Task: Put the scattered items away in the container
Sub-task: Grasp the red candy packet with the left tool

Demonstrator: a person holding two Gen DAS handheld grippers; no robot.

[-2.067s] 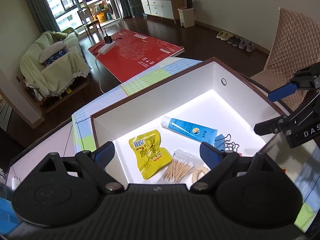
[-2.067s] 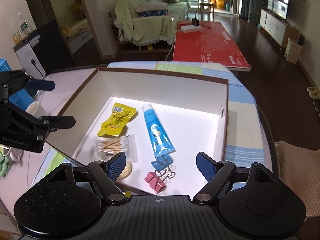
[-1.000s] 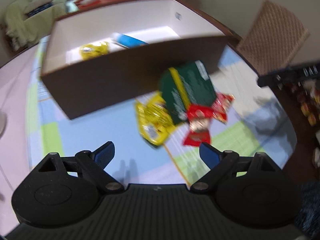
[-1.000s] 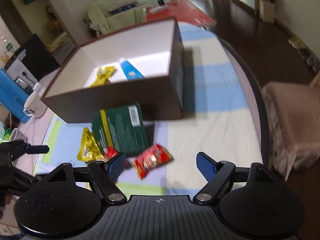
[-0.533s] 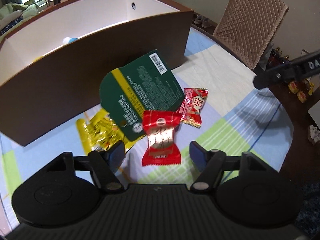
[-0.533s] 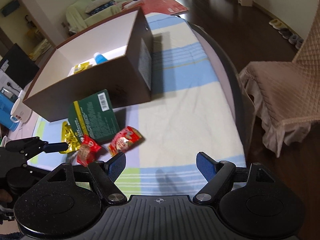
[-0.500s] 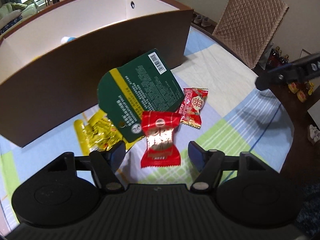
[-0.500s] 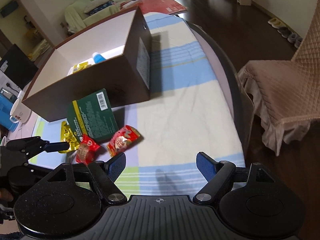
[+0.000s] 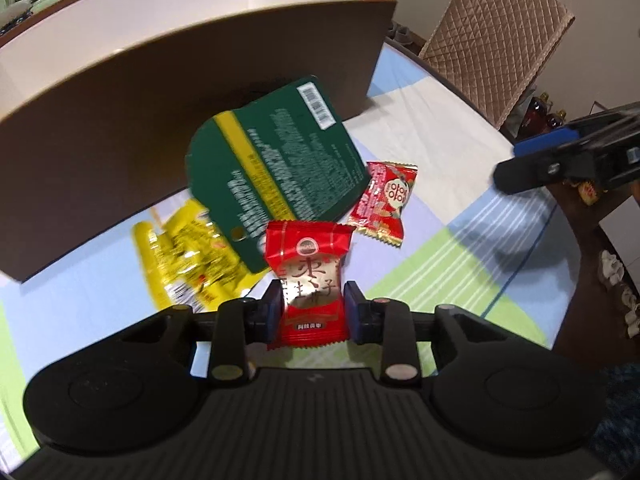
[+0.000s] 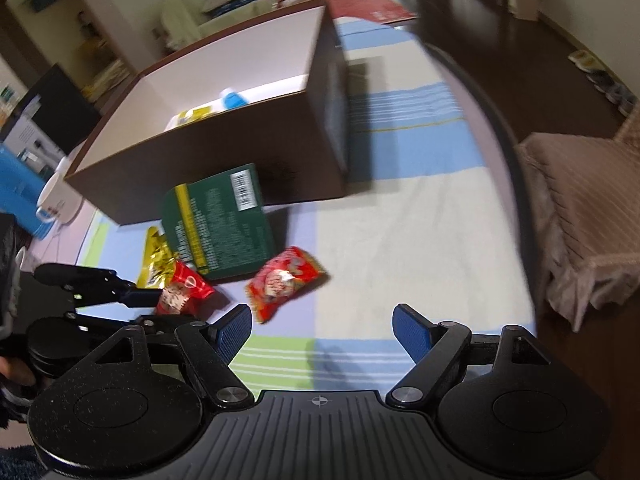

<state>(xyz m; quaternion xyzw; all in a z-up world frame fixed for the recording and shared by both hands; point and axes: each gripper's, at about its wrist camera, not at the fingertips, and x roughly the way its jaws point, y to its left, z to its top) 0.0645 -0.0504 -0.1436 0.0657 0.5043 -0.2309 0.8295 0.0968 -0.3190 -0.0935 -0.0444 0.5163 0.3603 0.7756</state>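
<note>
My left gripper (image 9: 311,312) is shut on a red candy packet (image 9: 310,280), pinched at its sides just above the tablecloth; the same red candy packet (image 10: 182,290) shows in the right wrist view between the left gripper's fingers (image 10: 136,294). A green flat pack (image 9: 272,164) leans against the brown box (image 9: 160,92). Beside the pack lie a second red snack packet (image 9: 384,200) and a yellow foil packet (image 9: 184,252). My right gripper (image 10: 322,330) hangs open over the cloth, just right of and nearer than the second red snack packet (image 10: 282,278). Inside the box (image 10: 224,136) a blue tube (image 10: 234,100) and a yellow pouch (image 10: 192,114) show.
A checked tablecloth (image 10: 400,220) covers the round table, whose edge (image 10: 512,152) curves along the right. A quilted chair (image 9: 500,36) stands beyond it. A white mug (image 10: 56,200) and a blue object (image 10: 16,196) sit to the left of the box.
Both grippers came off the box and dropped toward the scattered packets. My left gripper's fingers closed in from wide open onto the red candy packet. The right gripper moved closer to the second red packet.
</note>
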